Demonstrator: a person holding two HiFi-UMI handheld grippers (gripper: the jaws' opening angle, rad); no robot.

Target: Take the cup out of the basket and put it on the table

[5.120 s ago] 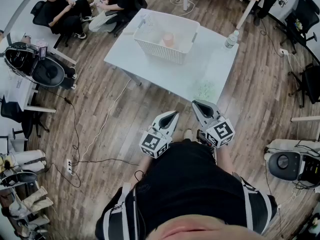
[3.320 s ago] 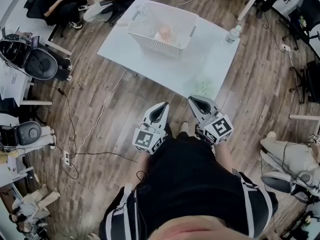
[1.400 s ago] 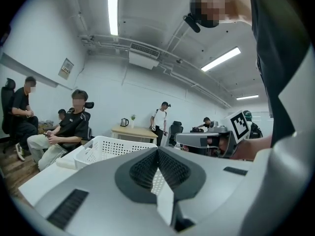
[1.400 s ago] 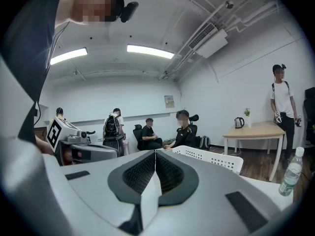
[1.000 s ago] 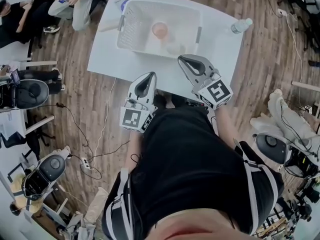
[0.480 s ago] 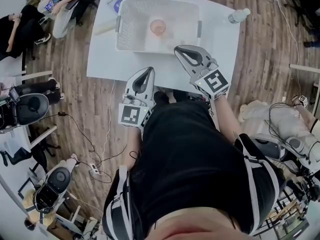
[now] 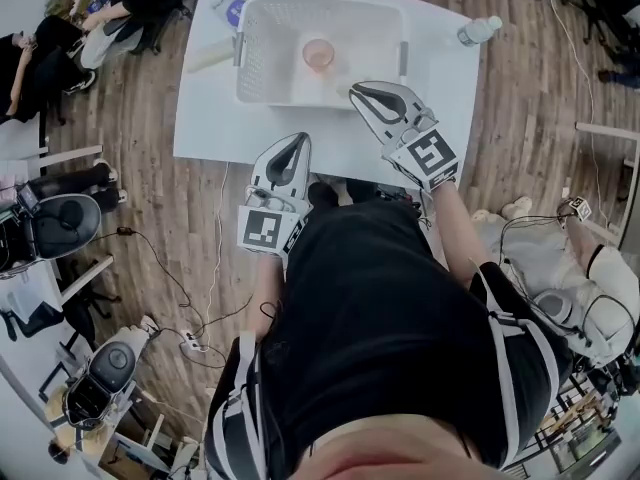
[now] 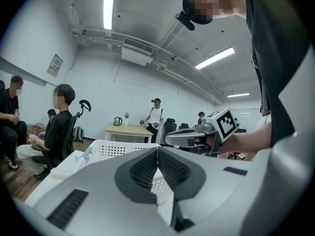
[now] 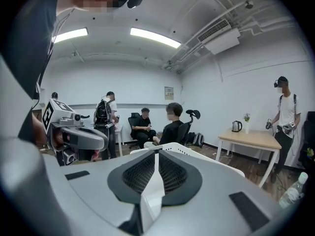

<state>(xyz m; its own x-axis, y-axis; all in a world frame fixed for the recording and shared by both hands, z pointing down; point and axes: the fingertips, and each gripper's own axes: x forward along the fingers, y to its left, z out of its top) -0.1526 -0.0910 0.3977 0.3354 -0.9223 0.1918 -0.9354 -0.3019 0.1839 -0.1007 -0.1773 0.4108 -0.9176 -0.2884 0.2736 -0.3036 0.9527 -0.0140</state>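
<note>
A pink cup (image 7: 318,54) stands upright inside the white mesh basket (image 7: 247,66) on the white table (image 7: 208,118). My right gripper (image 7: 358,90) is shut and empty, with its tip over the table at the basket's near right corner. It is apart from the cup. Lower and to the left, my left gripper (image 7: 292,141) is shut with nothing in it, its tip at the table's near edge. The left gripper view has the basket (image 8: 109,148) just ahead past the shut jaws. In the right gripper view the basket's rim (image 9: 182,149) is close ahead. Neither gripper view shows the cup.
A clear water bottle (image 7: 478,31) stands at the table's far right corner. A pale roll (image 7: 208,58) and a blue-labelled item (image 7: 233,8) lie left of the basket. Seated people (image 7: 40,48) are at the far left. Cables (image 7: 205,288) run over the wooden floor.
I have walked up to the table. In the last second the right gripper moved forward to the basket's near right corner, and the left gripper edged toward the table's edge. Both jaws stayed shut.
</note>
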